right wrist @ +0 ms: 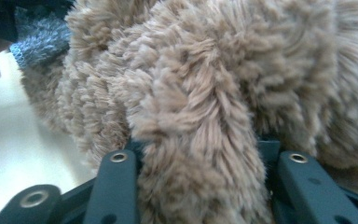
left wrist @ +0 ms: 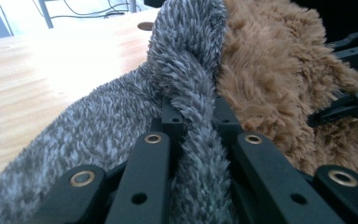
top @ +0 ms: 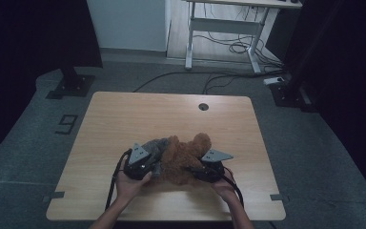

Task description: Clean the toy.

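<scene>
A brown fuzzy cloth (top: 183, 155) lies bunched near the table's front edge, and a grey fuzzy cloth (top: 155, 145) presses against its left side. My left gripper (top: 156, 162) comes in from the left; in the left gripper view it (left wrist: 198, 116) is shut on a raised fold of the grey cloth (left wrist: 186, 60). The brown cloth (left wrist: 279, 70) lies right beside that fold. My right gripper (top: 195, 168) comes in from the right. In the right gripper view it (right wrist: 200, 149) is shut on a thick fold of the brown cloth (right wrist: 191, 93), whose pile hides its pads.
The wooden table (top: 124, 114) has a round cable hole (top: 203, 106) near its far edge. Behind the table stand a white desk frame (top: 224, 28) with floor cables (top: 228, 47) and black stand bases (top: 71, 86) at both sides.
</scene>
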Available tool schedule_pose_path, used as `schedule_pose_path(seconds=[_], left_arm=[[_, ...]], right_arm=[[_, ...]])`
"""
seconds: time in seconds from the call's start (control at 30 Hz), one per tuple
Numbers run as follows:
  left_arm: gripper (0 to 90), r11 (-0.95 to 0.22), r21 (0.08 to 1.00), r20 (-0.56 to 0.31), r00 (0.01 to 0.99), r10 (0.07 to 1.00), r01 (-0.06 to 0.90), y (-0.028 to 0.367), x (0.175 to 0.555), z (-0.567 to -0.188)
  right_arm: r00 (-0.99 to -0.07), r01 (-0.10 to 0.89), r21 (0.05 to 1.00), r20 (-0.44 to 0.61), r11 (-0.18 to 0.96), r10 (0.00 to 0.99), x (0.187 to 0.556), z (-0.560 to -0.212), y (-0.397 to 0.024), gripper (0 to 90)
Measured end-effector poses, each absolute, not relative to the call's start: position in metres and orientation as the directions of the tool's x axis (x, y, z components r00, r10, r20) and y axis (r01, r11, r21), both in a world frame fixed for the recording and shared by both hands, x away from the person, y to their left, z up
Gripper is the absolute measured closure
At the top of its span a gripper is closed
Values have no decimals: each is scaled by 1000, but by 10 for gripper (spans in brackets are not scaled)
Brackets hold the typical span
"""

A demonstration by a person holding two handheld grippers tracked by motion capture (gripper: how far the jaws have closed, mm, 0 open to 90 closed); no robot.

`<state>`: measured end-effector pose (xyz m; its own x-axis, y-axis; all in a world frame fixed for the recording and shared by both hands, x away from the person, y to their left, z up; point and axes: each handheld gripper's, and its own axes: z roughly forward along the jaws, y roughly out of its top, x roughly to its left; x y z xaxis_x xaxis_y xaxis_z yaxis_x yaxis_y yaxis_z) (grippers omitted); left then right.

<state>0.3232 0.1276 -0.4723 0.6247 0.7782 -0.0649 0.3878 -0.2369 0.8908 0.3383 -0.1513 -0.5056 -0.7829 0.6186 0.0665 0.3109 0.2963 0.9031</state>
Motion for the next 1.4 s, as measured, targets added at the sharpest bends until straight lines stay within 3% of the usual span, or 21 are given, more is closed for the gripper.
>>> schedule_pose_path(seconds=[0.23, 0.33, 0.63, 0.8, 0.97, 1.07, 1.2, 1.4], left_arm=[[798, -196, 904, -73, 588, 806, 380, 130, 351, -456], [798, -190, 896, -89, 580, 809, 402, 128, 360, -459], [796, -242, 891, -66, 637, 768, 384, 118, 332, -475], [794, -235, 909, -60, 666, 744, 345, 110, 318, -456], [793, -276, 927, 7, 726, 688, 252, 68, 315, -415], [793, -328, 912, 36, 750, 660, 245, 28, 323, -404], [793, -438, 850, 65, 768, 637, 291, -16, 335, -419], [796, -442, 841, 69, 748, 660, 313, -11, 339, -443]], right_arm=[[-707, 163, 952, -70, 258, 704, 357, -486, -146, 626], [-692, 110, 944, -152, 311, 706, 365, -486, -143, 624], [-746, 121, 937, -133, 328, 653, 348, -519, -164, 540], [-755, 109, 925, -161, 363, 636, 336, -527, -168, 536], [-751, 103, 925, -169, 366, 638, 332, -529, -166, 546], [-752, 104, 925, -166, 365, 638, 332, -529, -166, 548], [-748, 104, 926, -167, 362, 642, 331, -529, -166, 550], [-759, 123, 919, -156, 374, 632, 330, -534, -167, 564]])
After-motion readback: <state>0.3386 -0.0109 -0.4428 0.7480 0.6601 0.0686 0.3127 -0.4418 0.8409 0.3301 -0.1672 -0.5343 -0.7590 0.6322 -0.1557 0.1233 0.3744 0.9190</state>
